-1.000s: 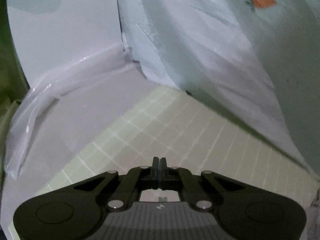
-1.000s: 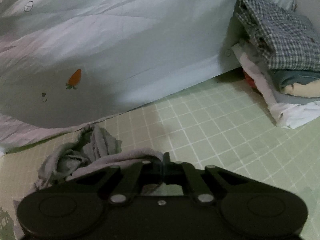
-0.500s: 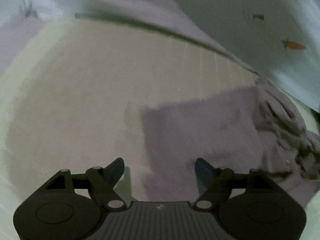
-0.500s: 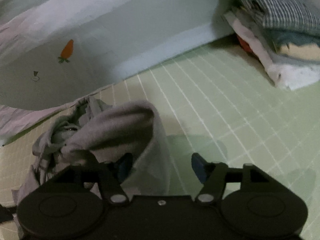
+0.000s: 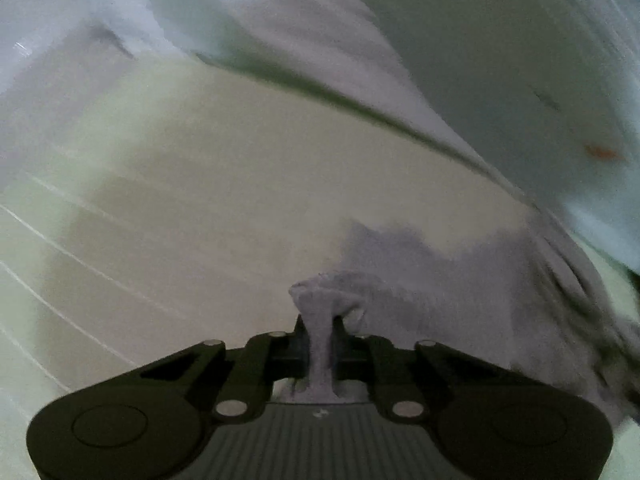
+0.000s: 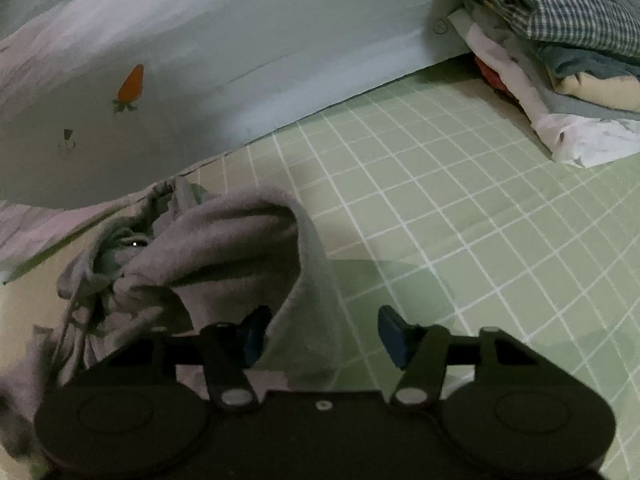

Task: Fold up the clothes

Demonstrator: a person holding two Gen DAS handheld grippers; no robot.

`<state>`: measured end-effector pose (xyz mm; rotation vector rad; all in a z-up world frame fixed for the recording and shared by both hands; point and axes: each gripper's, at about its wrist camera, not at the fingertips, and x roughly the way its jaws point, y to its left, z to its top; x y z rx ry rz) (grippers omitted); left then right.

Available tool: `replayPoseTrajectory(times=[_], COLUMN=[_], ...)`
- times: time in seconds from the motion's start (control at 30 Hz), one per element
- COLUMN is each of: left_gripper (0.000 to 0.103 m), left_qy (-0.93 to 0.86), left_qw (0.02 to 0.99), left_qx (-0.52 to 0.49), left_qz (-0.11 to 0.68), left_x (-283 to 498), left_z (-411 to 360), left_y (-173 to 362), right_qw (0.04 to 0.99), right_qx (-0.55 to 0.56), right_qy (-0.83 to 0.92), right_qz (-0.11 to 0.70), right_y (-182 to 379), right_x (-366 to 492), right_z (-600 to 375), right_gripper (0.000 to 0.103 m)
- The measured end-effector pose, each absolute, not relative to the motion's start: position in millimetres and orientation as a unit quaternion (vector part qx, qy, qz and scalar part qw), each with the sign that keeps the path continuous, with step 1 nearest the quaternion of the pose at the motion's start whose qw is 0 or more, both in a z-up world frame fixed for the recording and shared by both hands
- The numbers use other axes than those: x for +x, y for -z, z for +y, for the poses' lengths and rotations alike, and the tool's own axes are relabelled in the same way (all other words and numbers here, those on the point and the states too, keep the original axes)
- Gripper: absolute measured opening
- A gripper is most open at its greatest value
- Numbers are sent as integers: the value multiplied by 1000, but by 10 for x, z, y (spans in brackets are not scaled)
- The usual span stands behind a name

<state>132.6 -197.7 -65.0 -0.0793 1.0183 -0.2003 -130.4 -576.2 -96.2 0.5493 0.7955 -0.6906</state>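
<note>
Only rightward: folded clothes stack (image 6: 568, 36)

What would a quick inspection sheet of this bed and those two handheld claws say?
Surface: green checked sheet, creased.
Job's things: grey garment, crumpled.
Clutter: stack of folded clothes at the far right.
Grippers: left gripper has just closed, pinching a fold of the garment; right gripper open, closing slightly, garment edge between its fingers, unpressed.
Cables: nothing seen.
Surroundings: pale quilt with a carrot print.
</note>
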Motion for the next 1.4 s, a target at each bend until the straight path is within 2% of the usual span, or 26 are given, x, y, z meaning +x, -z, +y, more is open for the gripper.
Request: replayPoseTrajectory(times=[0.07, 0.2, 0.3, 0.33, 0.37, 0.43, 0.47, 0.67, 0.8, 0.83, 0.9, 0.97, 1.13, 1.3, 1.4], left_gripper=[10, 10, 16, 25, 41, 61, 65, 67, 69, 69, 69, 70, 70, 76, 76], left_qy=[46, -93, -151, -149, -134, -90, -63, 98, 153, 157, 161, 163, 171, 182, 184], left_qw=[892, 918, 913, 912, 911, 912, 911, 872, 839, 835, 829, 832, 834, 830, 829], left_qx=[-23, -41, -86, -91, -85, -59, -47, -12, -6, 0, 15, 29, 70, 68, 70], left_qz=[448, 382, 368, 372, 380, 396, 405, 479, 522, 527, 535, 530, 519, 523, 523], left_x=[1507, 1817, 1906, 1904, 1879, 1780, 1722, 1250, 1067, 1033, 990, 957, 911, 885, 844], left_z=[-1700, -1081, -894, -909, -978, -1208, -1352, -2117, -2473, -2542, -2679, -2758, -2870, -2906, -2899], left_y=[479, 179, 129, 153, 201, 327, 387, 786, 1035, 1082, 1162, 1182, 1185, 1176, 1201], right_qw=[827, 826, 827, 826, 824, 821, 820, 821, 821, 821, 825, 830, 836, 811, 815], right_qx=[255, 243, 234, 235, 238, 243, 245, 244, 256, 259, 257, 255, 208, 248, 219], right_qy=[326, 329, 334, 335, 337, 340, 340, 333, 321, 320, 322, 322, 371, 393, 390], right_qz=[381, 387, 388, 388, 389, 390, 390, 393, 397, 395, 387, 378, 347, 356, 368], right_y=[976, 974, 959, 957, 956, 957, 958, 958, 972, 976, 972, 937, 714, 811, 829], right_x=[-1286, -1244, -1230, -1230, -1230, -1229, -1231, -1225, -1235, -1244, -1271, -1307, -1455, -1620, -1586], right_z=[-5755, -5739, -5719, -5718, -5718, -5722, -5723, -5702, -5701, -5696, -5691, -5715, -5760, -5946, -5904], right_gripper=[51, 50, 50, 51, 53, 56, 57, 65, 65, 64, 49, 5, 5, 6, 6])
